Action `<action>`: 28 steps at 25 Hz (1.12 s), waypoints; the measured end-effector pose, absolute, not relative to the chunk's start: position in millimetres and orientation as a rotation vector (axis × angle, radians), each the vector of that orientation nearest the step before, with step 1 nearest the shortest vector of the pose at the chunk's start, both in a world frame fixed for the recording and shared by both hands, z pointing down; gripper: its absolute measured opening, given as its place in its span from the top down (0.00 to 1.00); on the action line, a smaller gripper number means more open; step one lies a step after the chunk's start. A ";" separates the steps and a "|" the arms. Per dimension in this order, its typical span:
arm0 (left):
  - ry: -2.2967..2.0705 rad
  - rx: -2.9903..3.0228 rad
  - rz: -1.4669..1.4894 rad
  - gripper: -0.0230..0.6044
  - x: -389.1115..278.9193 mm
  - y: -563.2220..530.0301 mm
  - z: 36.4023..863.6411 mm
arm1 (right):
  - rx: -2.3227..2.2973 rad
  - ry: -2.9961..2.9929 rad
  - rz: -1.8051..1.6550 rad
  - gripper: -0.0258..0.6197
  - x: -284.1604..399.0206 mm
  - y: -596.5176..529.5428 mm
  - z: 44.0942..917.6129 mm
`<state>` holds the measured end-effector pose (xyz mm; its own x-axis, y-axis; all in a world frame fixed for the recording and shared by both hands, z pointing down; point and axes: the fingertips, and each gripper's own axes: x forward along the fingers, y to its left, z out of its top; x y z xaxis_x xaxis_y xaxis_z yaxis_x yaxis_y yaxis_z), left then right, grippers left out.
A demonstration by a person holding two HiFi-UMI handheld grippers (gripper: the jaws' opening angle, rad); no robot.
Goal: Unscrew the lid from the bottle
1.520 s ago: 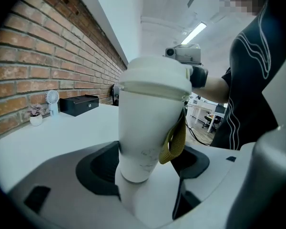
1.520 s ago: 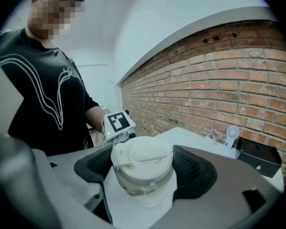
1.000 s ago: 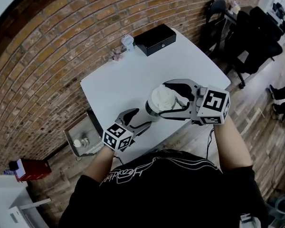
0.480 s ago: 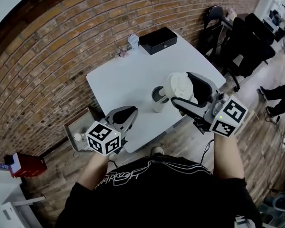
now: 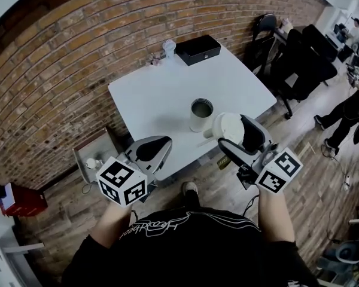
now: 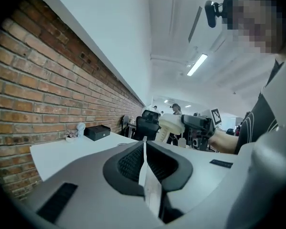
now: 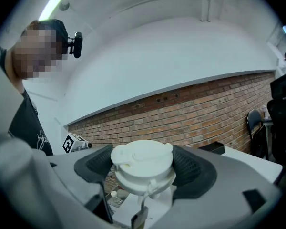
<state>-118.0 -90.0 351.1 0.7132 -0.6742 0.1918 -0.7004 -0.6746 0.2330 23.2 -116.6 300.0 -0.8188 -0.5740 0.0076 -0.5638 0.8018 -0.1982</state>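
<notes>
Closest to me, the left gripper (image 5: 157,148) hangs in the air at the near left corner of the bench (image 5: 161,94). Its jaws have just been closing. In the left gripper view the two ribbed pads (image 6: 128,162) meet face to face with nothing between them.

On my right, the right gripper (image 5: 238,137) is clamped on the lid (image 5: 226,127). In the right gripper view the white lid sits squarely between the two dark pads, and each pad touches its side. The lid is off the bottle (image 5: 200,115). It is held in the air by the bench's front edge, just to the right of the bottle in the head view and apart from it.

The bottle stands upright on the bench near that front edge, with its mouth open and dark inside.

At the far edge of the white bench lies a black box (image 5: 197,48). A small white object (image 5: 169,48) stands just left of it, close against the brick wall (image 5: 60,70).

On the floor left of the bench sits a grey crate (image 5: 96,160); I cannot make out what it holds.

Beyond the bench's right corner stand black office chairs (image 5: 299,64). Farther still, a person (image 5: 347,109) is at the right edge of the head view.
</notes>
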 end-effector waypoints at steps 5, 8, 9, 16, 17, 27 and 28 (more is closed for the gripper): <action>-1.055 2.649 0.130 0.90 -113.5 -65.2 350.4 | -0.986 2.931 -0.376 0.36 23.8 -90.6 325.1; -1.038 2.647 0.130 0.90 -111.6 -52.7 352.5 | -1.001 2.930 -0.393 0.36 23.0 -75.4 330.8; -1.036 2.648 0.132 0.90 -111.1 -49.5 352.8 | -0.999 2.929 -0.394 0.36 22.3 -70.7 331.0; -1.021 2.659 0.142 0.90 -108.4 -30.6 352.7 | -1.008 2.926 -0.401 0.36 19.5 -45.6 334.0; -1.022 2.661 0.146 0.90 -107.9 -28.9 353.6 | -1.008 2.925 -0.399 0.36 19.4 -43.4 334.4; -1.006 2.673 0.174 0.90 -106.9 -18.1 354.7 | -1.020 2.912 -0.380 0.36 17.8 -30.5 332.0; -1.002 2.674 0.177 0.90 -105.8 -17.1 355.5 | -1.021 2.911 -0.382 0.36 19.0 -29.3 332.7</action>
<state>-105.8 -17.1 355.5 0.7519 -0.6247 0.2104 -0.6590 -0.7202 0.2167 19.0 -29.3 332.7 -0.7836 -0.6193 0.0498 -0.6112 0.7540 -0.2407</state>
